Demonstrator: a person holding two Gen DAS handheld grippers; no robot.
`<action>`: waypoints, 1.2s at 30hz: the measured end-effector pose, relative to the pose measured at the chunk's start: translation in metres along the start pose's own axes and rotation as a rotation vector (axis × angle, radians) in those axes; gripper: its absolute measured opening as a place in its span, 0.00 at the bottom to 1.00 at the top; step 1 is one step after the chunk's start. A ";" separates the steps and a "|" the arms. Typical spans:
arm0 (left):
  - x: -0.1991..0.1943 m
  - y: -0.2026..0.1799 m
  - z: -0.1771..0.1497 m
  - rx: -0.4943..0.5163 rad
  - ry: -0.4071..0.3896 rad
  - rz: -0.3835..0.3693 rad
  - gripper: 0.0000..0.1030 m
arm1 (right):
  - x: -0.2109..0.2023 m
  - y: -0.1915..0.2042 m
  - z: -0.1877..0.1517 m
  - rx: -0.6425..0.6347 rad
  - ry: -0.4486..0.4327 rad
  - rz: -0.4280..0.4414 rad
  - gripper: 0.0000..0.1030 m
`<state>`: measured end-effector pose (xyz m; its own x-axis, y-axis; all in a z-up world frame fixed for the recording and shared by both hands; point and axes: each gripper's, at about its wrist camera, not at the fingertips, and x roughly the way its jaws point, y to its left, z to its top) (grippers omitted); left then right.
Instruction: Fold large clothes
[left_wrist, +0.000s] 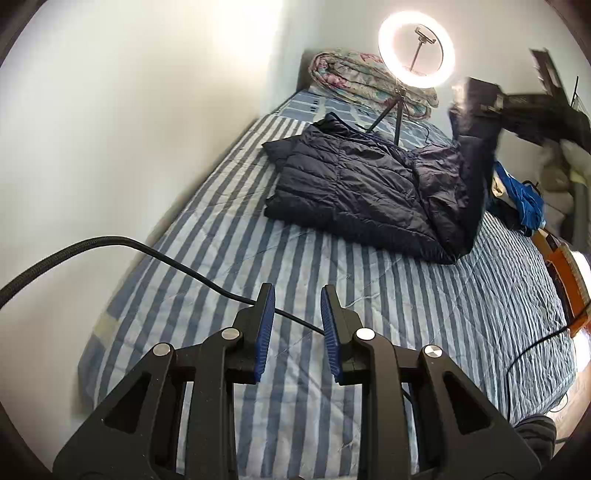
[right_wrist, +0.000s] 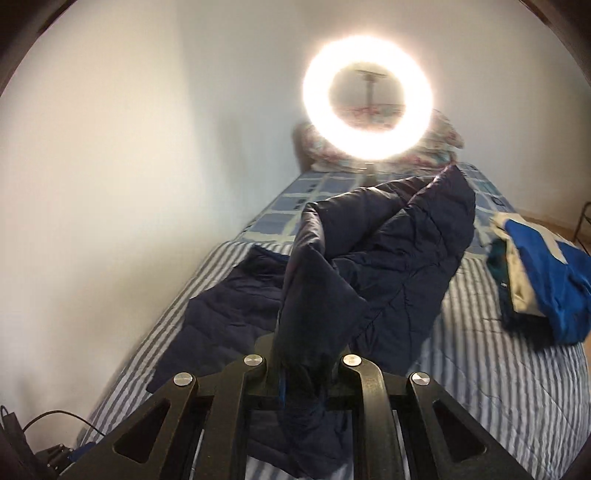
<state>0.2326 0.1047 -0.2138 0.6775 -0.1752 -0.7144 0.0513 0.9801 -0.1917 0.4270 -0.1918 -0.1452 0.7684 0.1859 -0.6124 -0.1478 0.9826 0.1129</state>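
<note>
A navy quilted puffer jacket (left_wrist: 351, 181) lies partly folded on the blue-and-white striped bed (left_wrist: 258, 251). In the left wrist view my right gripper (left_wrist: 461, 101) is up at the far right. It holds one side of the jacket raised, so a dark length of it (left_wrist: 476, 162) hangs down to the bed. In the right wrist view that gripper (right_wrist: 301, 354) is shut on a bunch of the navy fabric (right_wrist: 388, 266), which hides its pads. My left gripper (left_wrist: 297, 291) hovers over the near part of the bed, its blue pads apart with nothing between them.
A lit ring light (left_wrist: 416, 50) on a tripod stands on the bed behind the jacket, before a folded floral quilt (left_wrist: 354, 74). Blue and cream clothes (right_wrist: 546, 280) lie at the right edge. A black cable (left_wrist: 147, 247) crosses the near bed. The wall runs along the left.
</note>
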 end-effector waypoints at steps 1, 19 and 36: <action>-0.003 0.002 -0.003 -0.005 0.000 -0.002 0.24 | 0.008 0.013 0.001 -0.014 0.009 0.018 0.10; -0.017 0.029 -0.005 -0.019 -0.002 0.038 0.24 | 0.175 0.165 -0.086 -0.162 0.341 0.230 0.09; 0.014 -0.008 0.080 0.028 -0.083 -0.060 0.24 | 0.104 0.030 -0.053 0.081 0.237 0.466 0.49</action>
<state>0.3005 0.1019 -0.1678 0.7313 -0.2260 -0.6436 0.1129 0.9706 -0.2125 0.4699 -0.1435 -0.2473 0.4695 0.6063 -0.6418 -0.3842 0.7948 0.4698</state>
